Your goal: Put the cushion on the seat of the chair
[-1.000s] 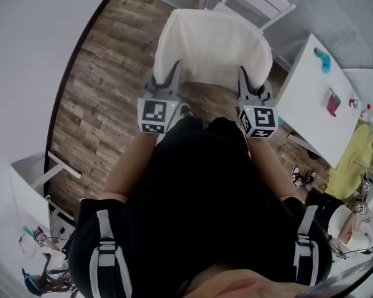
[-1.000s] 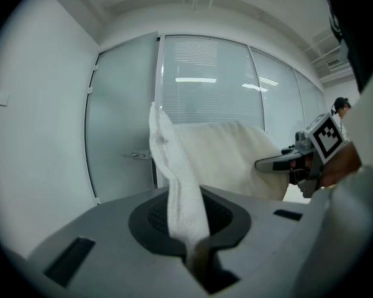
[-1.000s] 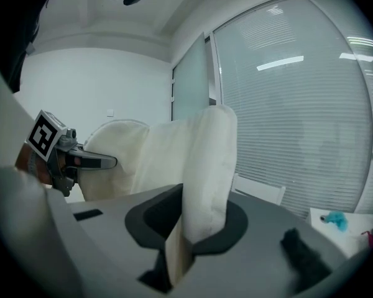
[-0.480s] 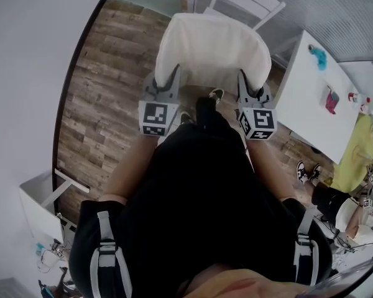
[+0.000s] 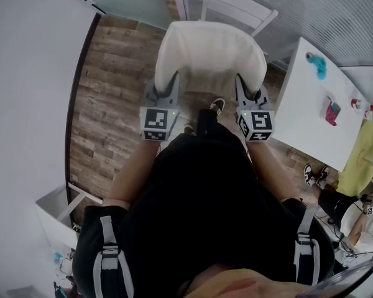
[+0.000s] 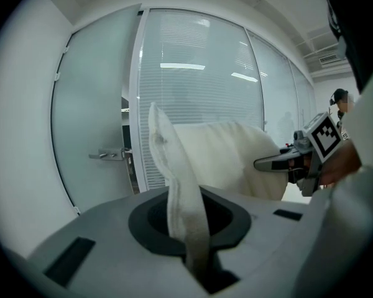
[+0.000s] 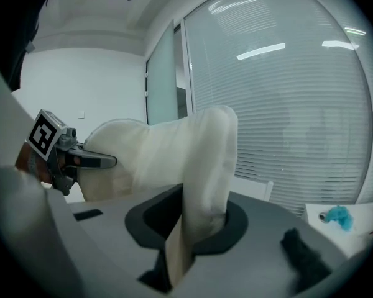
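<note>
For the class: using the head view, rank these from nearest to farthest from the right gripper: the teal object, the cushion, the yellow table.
1. cushion: clamped in the right gripper.
2. teal object: on the white table, to the right.
3. yellow table: far right edge.

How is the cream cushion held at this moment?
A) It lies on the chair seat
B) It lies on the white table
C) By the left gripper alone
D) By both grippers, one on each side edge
D: the left gripper and the right gripper each pinch a side edge of the cushion.
</note>
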`<state>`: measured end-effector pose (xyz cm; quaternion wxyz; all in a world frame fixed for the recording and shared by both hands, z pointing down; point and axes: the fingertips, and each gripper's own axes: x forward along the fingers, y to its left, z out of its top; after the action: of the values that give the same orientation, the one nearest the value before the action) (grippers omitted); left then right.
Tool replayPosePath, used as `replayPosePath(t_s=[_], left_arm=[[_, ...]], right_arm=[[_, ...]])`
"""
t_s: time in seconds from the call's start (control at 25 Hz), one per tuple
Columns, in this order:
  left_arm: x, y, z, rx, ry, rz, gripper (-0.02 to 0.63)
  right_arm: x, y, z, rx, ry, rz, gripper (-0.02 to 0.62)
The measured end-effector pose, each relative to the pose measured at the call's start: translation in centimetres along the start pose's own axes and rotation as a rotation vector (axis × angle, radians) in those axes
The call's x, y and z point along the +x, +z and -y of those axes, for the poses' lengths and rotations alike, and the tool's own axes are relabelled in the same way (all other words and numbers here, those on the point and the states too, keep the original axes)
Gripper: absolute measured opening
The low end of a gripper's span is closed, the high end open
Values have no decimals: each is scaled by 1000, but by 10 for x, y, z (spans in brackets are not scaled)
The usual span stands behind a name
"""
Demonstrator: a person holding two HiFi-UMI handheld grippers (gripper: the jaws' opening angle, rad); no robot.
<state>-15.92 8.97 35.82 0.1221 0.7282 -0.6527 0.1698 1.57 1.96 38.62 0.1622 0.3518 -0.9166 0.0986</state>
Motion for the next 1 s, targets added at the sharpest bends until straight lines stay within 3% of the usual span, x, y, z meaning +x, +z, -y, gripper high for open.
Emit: replayPosePath(t_s=[0.36, 0.64, 1.0], left_arm=[[98, 18, 26, 36, -66, -66, 54], [153, 13, 37, 64, -111, -120, 54], [226, -33, 21, 44, -210, -227, 54]], right_arm=[[32, -14, 88, 73, -46, -34, 57], [50, -33, 127, 122, -77, -67, 57], [96, -84, 150, 189, -142, -169, 57]])
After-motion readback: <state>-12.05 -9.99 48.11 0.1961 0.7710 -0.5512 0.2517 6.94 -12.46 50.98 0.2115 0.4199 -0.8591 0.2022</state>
